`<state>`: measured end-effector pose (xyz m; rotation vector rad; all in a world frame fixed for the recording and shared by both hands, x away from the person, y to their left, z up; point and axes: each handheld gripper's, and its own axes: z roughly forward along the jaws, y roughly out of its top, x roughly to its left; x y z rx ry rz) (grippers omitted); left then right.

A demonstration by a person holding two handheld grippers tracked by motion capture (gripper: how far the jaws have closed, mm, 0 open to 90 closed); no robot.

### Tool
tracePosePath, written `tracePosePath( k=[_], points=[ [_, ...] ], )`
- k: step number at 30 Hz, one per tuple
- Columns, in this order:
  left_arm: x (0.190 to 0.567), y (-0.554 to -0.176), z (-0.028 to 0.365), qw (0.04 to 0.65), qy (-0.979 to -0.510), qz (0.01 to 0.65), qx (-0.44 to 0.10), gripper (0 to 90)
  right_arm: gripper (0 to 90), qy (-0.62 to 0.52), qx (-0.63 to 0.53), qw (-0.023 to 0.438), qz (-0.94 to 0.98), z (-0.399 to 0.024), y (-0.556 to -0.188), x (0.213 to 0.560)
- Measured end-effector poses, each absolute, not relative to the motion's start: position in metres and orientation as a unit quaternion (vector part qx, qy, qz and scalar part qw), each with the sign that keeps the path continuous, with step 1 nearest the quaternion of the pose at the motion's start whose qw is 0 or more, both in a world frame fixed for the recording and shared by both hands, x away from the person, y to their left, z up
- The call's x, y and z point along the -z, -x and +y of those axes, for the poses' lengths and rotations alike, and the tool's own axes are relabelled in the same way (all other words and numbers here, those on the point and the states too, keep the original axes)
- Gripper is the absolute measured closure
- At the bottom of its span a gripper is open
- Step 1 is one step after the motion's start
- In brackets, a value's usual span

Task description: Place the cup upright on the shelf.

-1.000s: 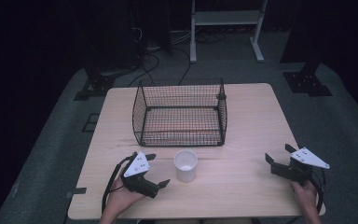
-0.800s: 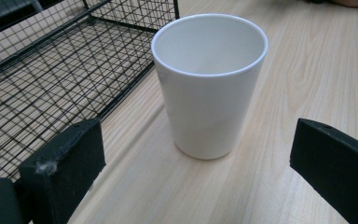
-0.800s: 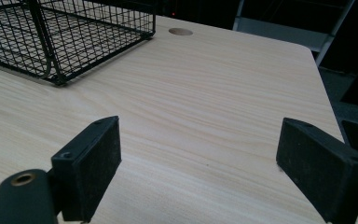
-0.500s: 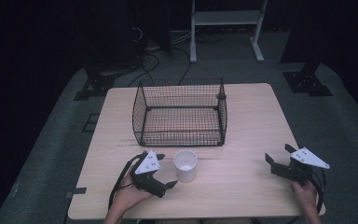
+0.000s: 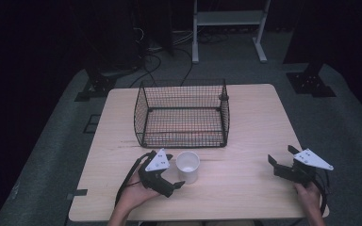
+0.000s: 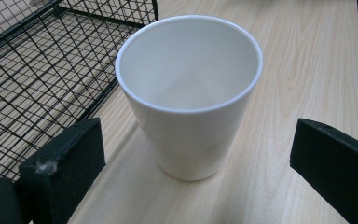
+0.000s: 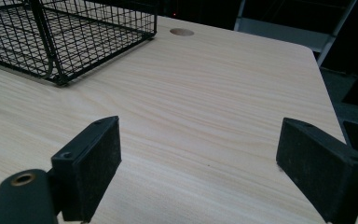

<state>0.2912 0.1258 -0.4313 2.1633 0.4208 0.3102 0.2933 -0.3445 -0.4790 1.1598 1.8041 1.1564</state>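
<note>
Both grippers' fingers (image 6: 60, 172) wide apart; cup (image 6: 189, 93) between left's.

- The surface (image 5: 250, 141) is a pale wood-grain tabletop with rounded corners, standing on a grey carpeted floor (image 5: 339, 117).
- 1 black wire basket (image 5: 181, 113) sits directly on the surface, toward the far side and a little left of the middle; its open top faces up and the wood shows through its mesh bottom.
- 1 white cup (image 5: 187, 166) stands upright on the surface, near the basket's front wall but apart from it; its inside looks empty in the left gripper view.
- 1 round hole (image 7: 182, 32) is cut into the surface beyond the basket's corner, seen in the right gripper view.
</note>
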Motion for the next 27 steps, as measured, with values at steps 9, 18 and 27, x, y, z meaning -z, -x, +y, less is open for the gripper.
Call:
tracePosePath(
  k=[9,18,27],
  points=[
    [0.436,-0.298,0.118,0.434,-0.877,0.172,-0.114,2.4,13.1,-0.446,-0.446,0.345,0.695,-0.344,-0.293,0.479],
    [0.436,-0.305,0.105,0.417,-0.888,0.166,-0.102,2.8,13.0,-0.445,-0.446,0.346,0.695,-0.344,-0.293,0.479],
    [0.438,-0.313,0.096,0.401,-0.897,0.164,-0.09,5.8,13.0,-0.445,-0.447,0.346,0.695,-0.344,-0.293,0.479]
  ],
)
